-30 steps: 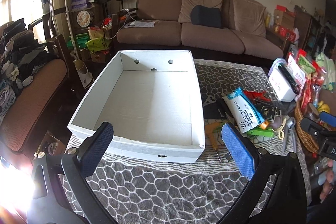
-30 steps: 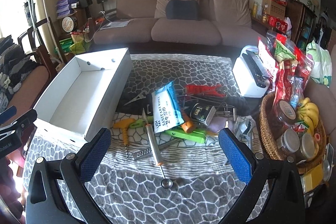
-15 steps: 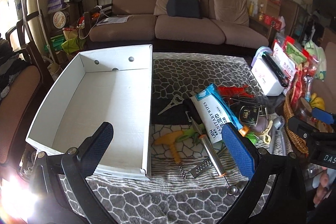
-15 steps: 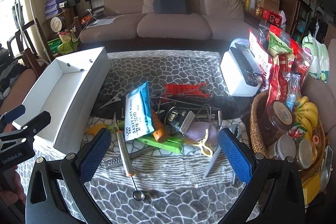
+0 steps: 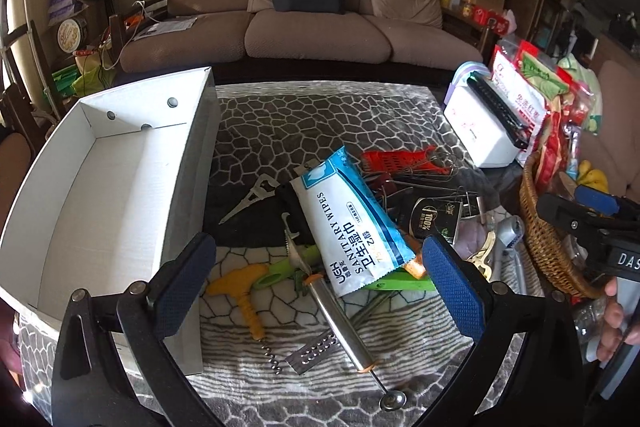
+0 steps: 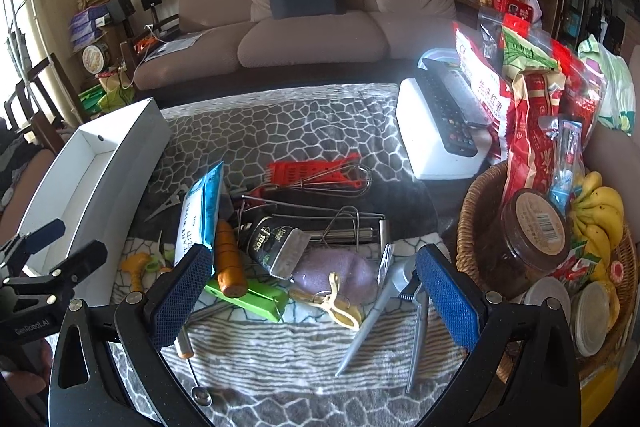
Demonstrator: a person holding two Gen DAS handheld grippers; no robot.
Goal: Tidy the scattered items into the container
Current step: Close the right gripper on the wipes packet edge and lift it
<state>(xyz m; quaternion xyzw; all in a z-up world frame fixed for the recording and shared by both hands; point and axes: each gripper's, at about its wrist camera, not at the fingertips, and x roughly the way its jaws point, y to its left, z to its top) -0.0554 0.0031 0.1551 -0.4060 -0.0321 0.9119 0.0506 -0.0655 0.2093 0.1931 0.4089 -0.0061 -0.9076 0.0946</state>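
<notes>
Wipes pack (image 5: 352, 223) hides black item beneath (unidentifiable).

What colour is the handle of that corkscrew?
Yellow. The corkscrew handle shows best in the left wrist view, lying beside the white box.

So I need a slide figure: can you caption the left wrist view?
Open left claw hovering over a sanitary wipes pack and scattered kitchen tools beside an empty white box.

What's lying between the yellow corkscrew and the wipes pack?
In the left wrist view, a steel-handled tool and a green-handled one lie between the yellow corkscrew and the wipes pack.
</notes>
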